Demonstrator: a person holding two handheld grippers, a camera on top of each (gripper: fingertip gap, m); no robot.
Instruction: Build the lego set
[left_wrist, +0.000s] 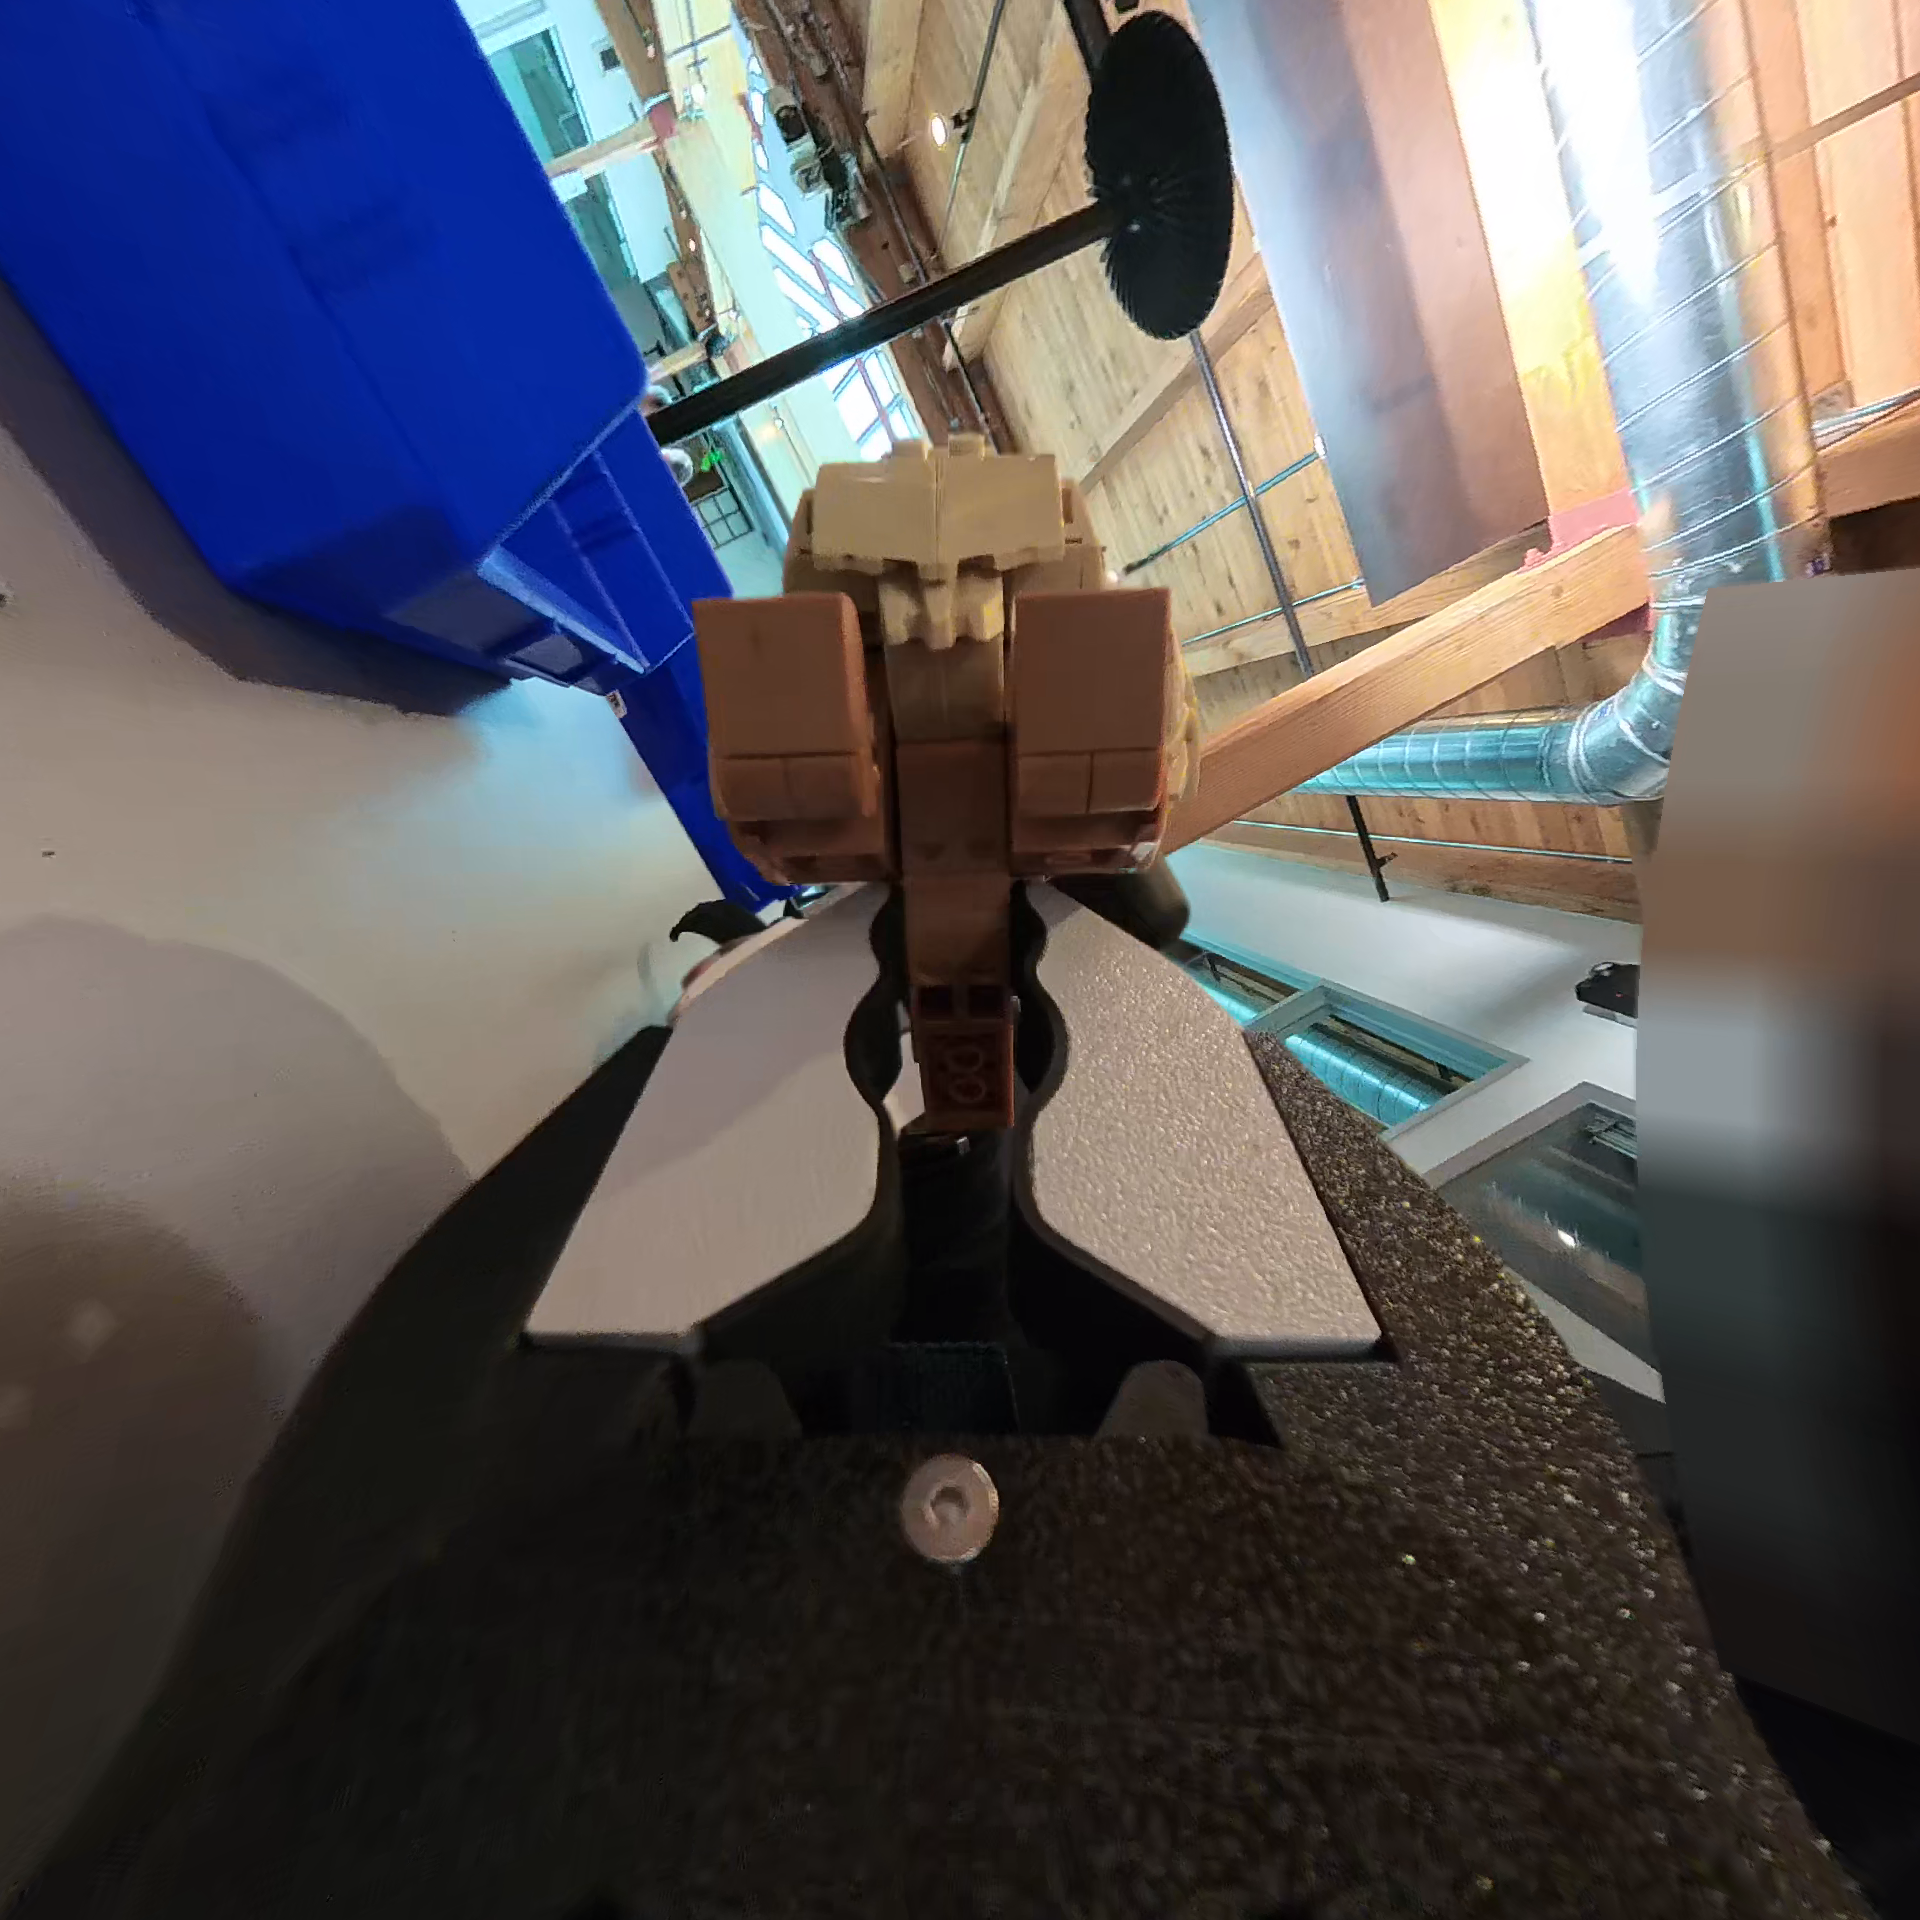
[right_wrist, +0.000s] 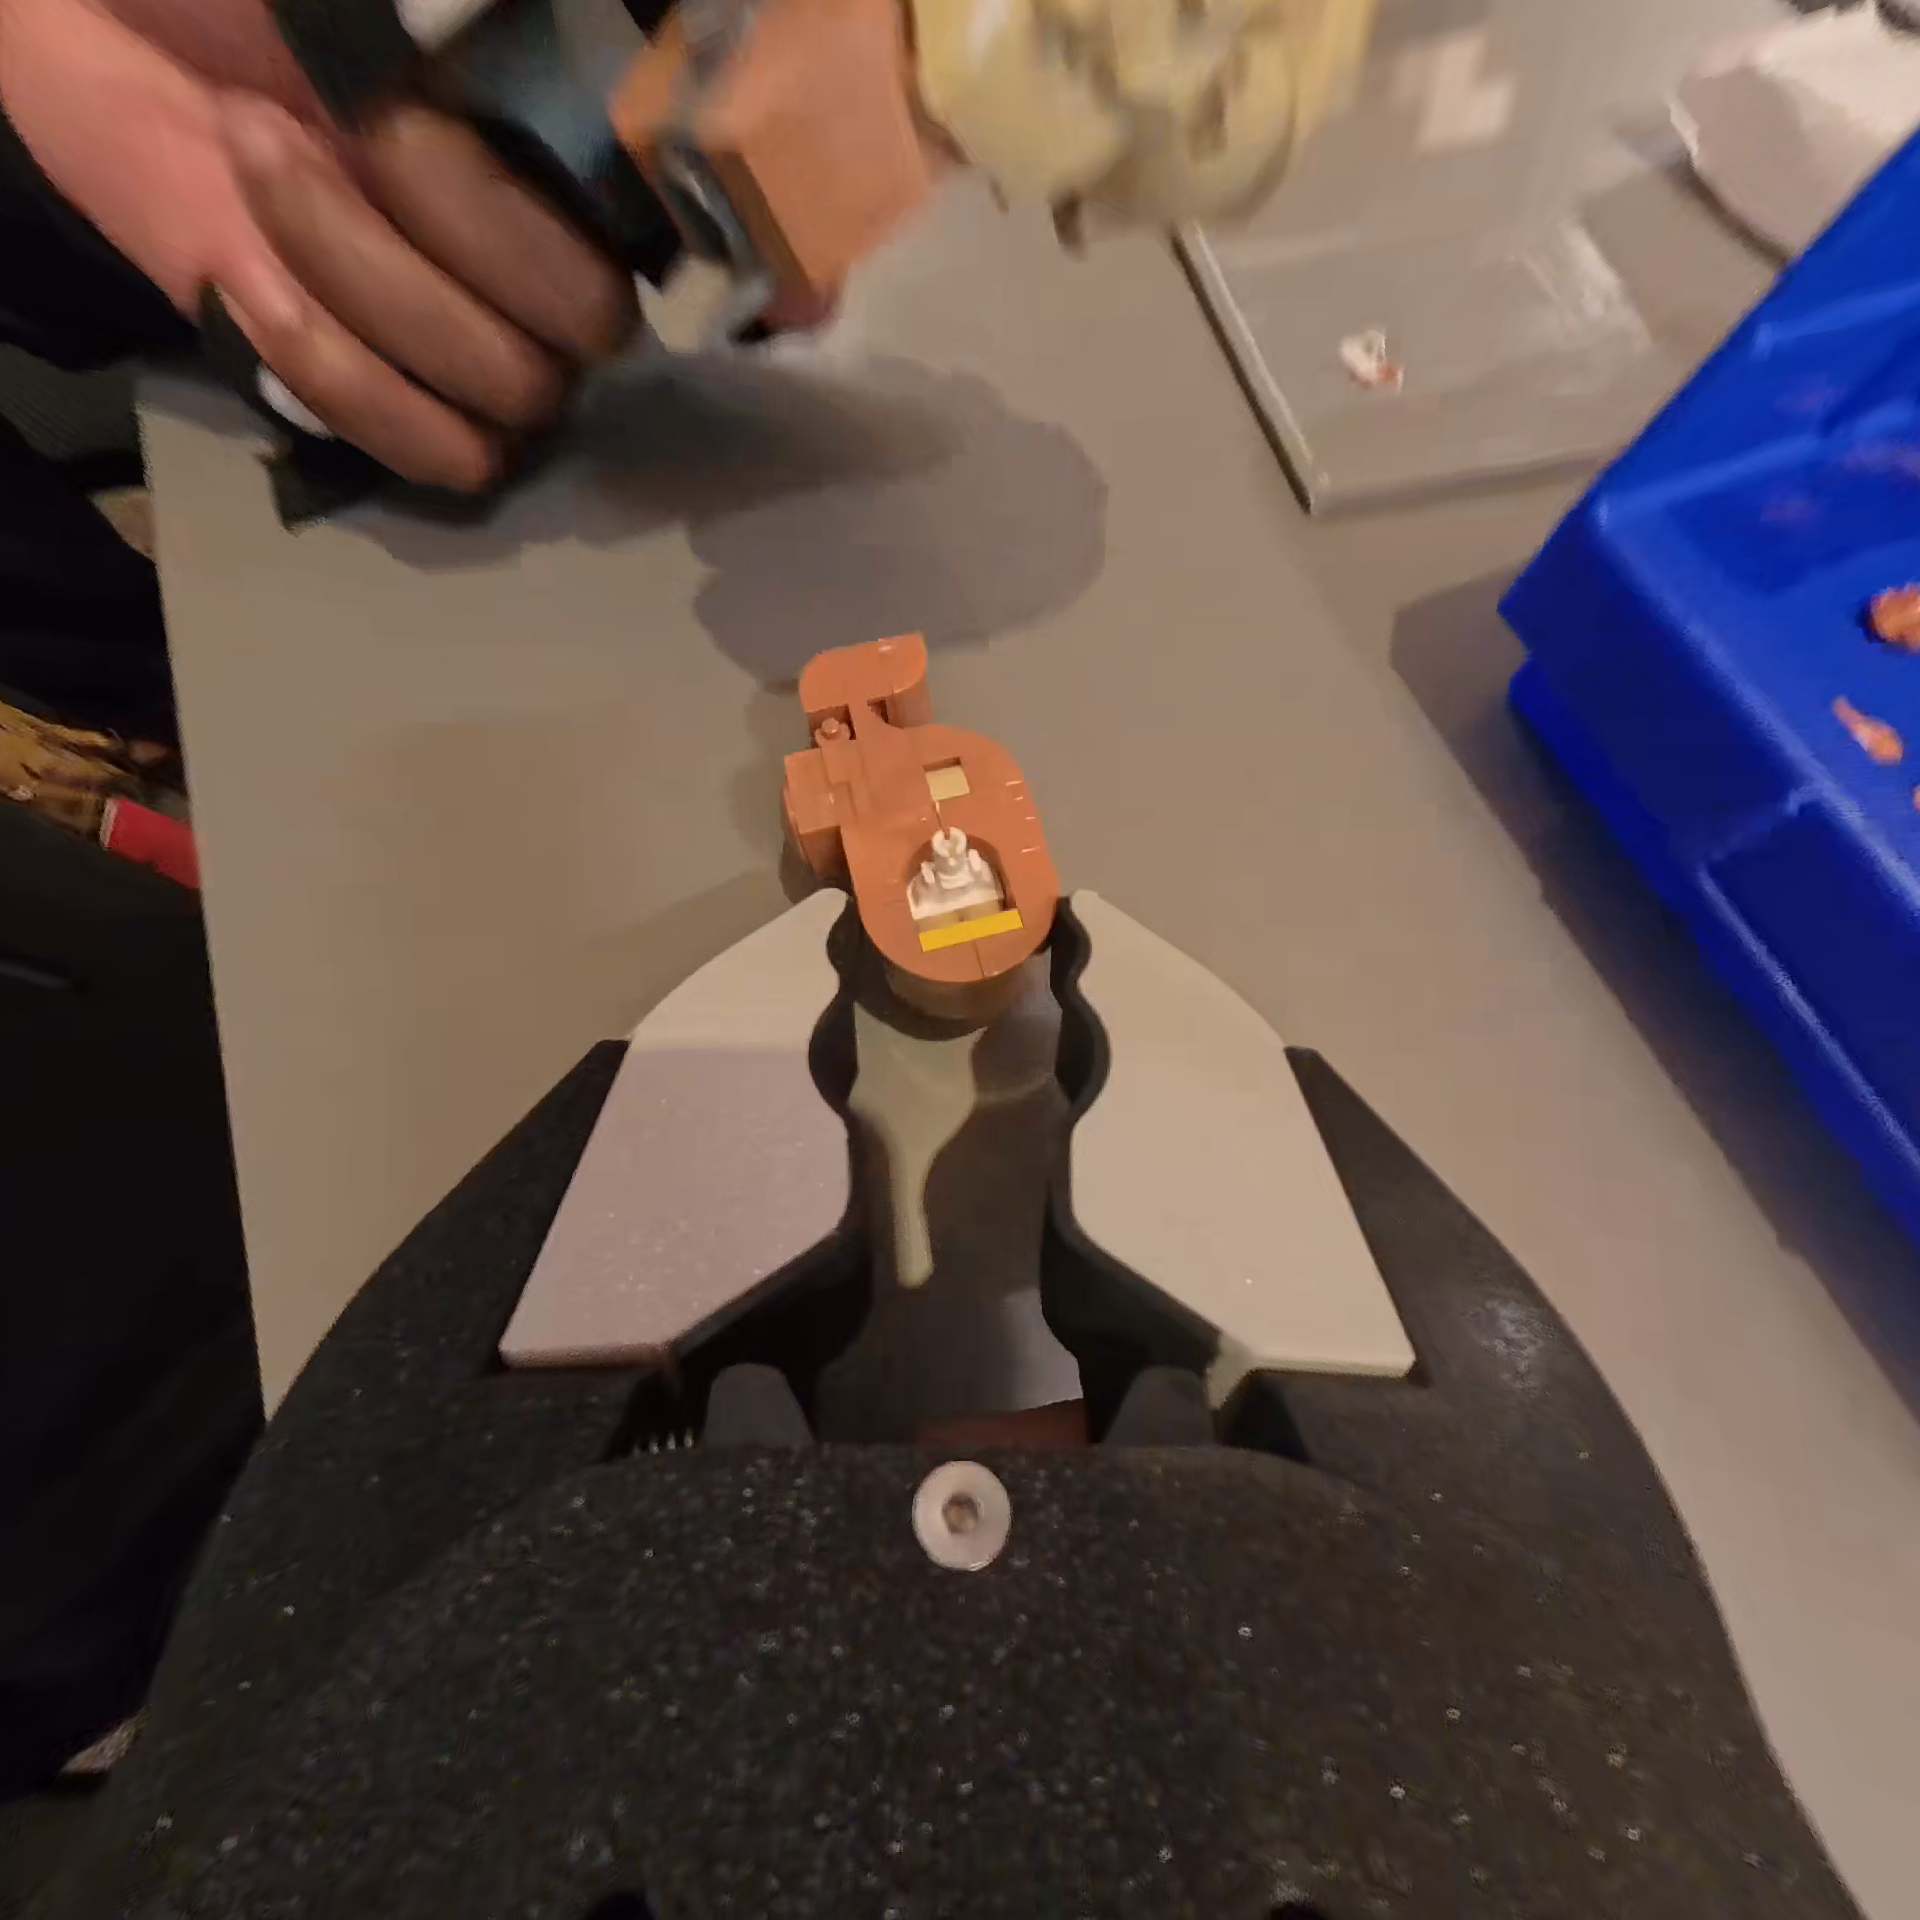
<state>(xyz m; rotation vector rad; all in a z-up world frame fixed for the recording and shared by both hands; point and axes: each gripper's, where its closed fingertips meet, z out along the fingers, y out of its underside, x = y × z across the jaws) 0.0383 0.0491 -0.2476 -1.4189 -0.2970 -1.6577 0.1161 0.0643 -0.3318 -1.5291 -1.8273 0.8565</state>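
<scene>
Right wrist view only: the right gripper (right_wrist: 951, 935) has its jaws closed onto the rounded near end of a small brown brick piece (right_wrist: 914, 821), black pads (right_wrist: 1070, 977) against its sides. The piece's flat top carries a yellow strip closest to the tool, then a recess with a white peg, then a tan tile, and a narrower hinged brown end farthest out. Grey table (right_wrist: 468, 831) below it. Beyond and to the left, a hand (right_wrist: 343, 270) grips the left gripper, blurred, with a brown and tan model at its tip. To the right, a blue bin (right_wrist: 1714, 644) with orange bits inside.

Left wrist view only: the left gripper (left_wrist: 956, 997) is clamped on a narrow dark-brown stem of the brown and tan brick model (left_wrist: 940, 707); pads meet the stem's sides. Ahead of the tips sit two brown blocks flanking a central column, capped farther out by pale tan pieces. The blue bin (left_wrist: 312, 312) lies to the left, wooden beams (left_wrist: 1403, 675) and silver ducting (left_wrist: 1507, 758) far beyond.
</scene>
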